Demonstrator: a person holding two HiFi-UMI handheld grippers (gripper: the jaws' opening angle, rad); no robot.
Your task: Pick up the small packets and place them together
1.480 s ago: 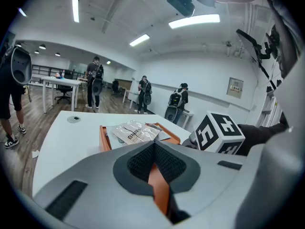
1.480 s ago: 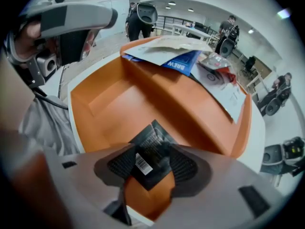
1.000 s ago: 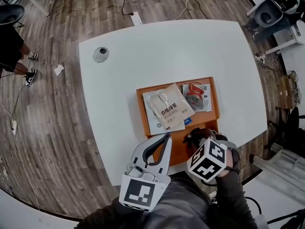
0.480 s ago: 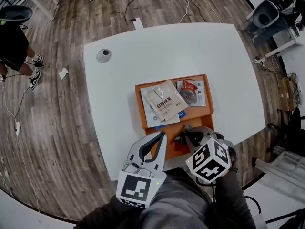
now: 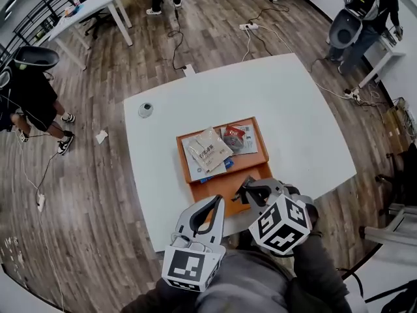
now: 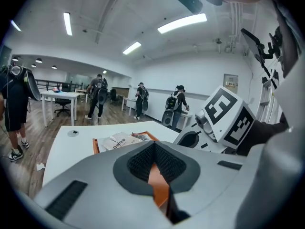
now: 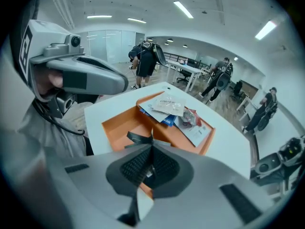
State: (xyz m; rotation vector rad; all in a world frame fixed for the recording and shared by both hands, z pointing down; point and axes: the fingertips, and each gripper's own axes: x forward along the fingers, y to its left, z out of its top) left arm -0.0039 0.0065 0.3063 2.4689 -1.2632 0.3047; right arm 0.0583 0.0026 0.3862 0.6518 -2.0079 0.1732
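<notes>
An orange tray (image 5: 228, 182) lies on the white table (image 5: 293, 122). Its far compartment holds a beige tea packet (image 5: 207, 150), a red packet (image 5: 234, 136) and a white and blue packet (image 5: 193, 166) under them. My right gripper (image 5: 246, 191) hangs over the tray's near compartment, shut on a small dark packet (image 7: 137, 138) that sticks out past its tips (image 7: 151, 144). My left gripper (image 5: 218, 202) hovers beside it above the tray's near left corner, shut with nothing between its pads (image 6: 153, 147).
A small round grey object (image 5: 145, 109) sits near the table's far left corner. A person (image 5: 32, 90) stands on the wooden floor at the left, and others stand by desks at the back. Cables trail on the floor beyond the table.
Both grippers have lifted away from the tray's near compartment, the right one carrying the small dark packet. The head camera has pulled up, so the table looks smaller.
</notes>
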